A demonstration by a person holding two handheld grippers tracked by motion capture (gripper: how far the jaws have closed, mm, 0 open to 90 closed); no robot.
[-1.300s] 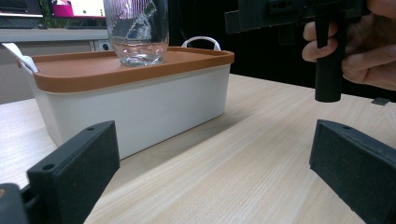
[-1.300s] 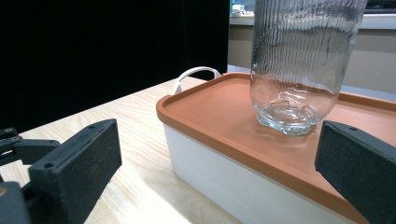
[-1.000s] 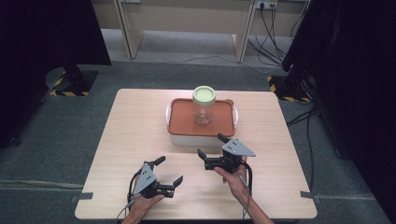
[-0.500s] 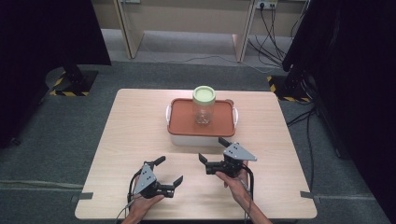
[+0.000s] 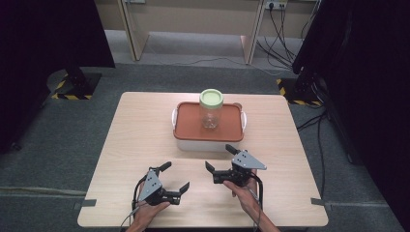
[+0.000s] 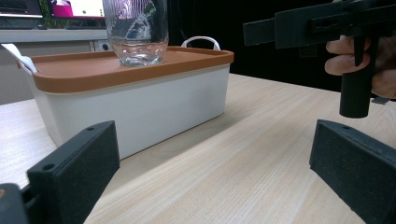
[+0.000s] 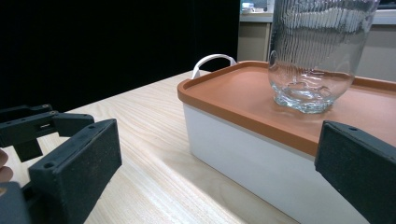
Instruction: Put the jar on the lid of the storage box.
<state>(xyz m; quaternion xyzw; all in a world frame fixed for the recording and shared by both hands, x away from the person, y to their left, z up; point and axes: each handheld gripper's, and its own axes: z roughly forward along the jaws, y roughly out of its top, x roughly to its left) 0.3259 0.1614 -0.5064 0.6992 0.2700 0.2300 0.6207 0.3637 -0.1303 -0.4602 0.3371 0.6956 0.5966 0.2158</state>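
**Right gripper easing toward the box, jar untouched**

Your right gripper (image 5: 221, 161) has crept slightly forward and left over the last second, nearer the white box (image 5: 208, 143); jaws spread wide, holding nothing; left gripper (image 5: 175, 177) has stayed low over the near worktop (image 5: 135, 140), jaws likewise spread and empty. The glass jar (image 5: 210, 110) with its pale green lid (image 5: 211, 97) stands upright on the orange box lid (image 5: 188, 126), well apart from both grippers. From the right gripper view the jar (image 7: 317, 56) sits ahead, right of centre. Judgement: approach only just begun; expect a reach over the box's front edge before any grasp.
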